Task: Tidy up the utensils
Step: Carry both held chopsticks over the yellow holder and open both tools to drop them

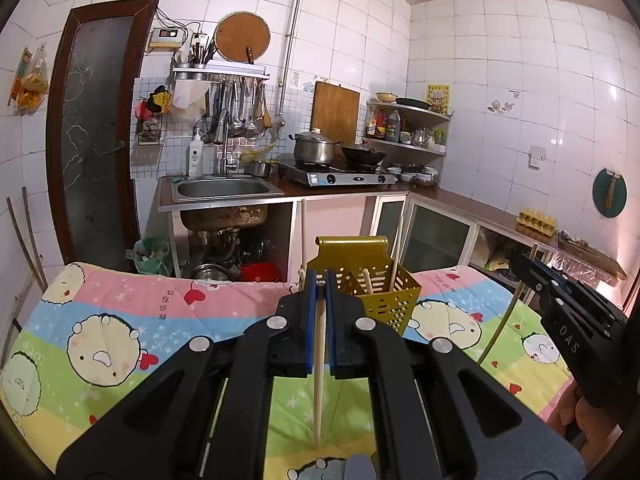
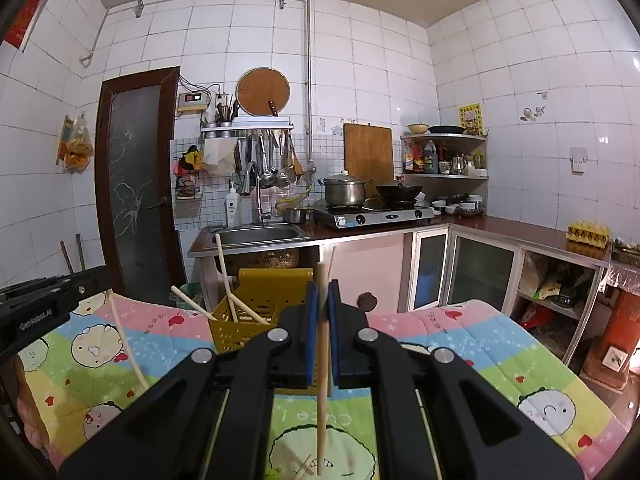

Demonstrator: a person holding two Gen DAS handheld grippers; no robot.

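Observation:
A yellow perforated utensil holder (image 1: 376,280) stands on the cartoon-print cloth (image 1: 120,320), with chopsticks leaning in it (image 2: 230,284). My left gripper (image 1: 320,280) is shut on a wooden chopstick (image 1: 319,380), held upright just in front of the holder. My right gripper (image 2: 323,292) is shut on another chopstick (image 2: 322,392), also upright, to the right of the holder (image 2: 256,312). The right gripper shows at the right edge of the left wrist view (image 1: 568,304) with its chopstick (image 1: 500,328). Loose chopsticks (image 2: 302,468) lie on the cloth below.
Behind the table are a sink (image 1: 224,188), a gas stove with a pot (image 1: 316,148) and wok, corner shelves with bottles (image 1: 404,124) and an egg carton (image 2: 588,234) on the counter. A dark door (image 1: 96,132) is at left.

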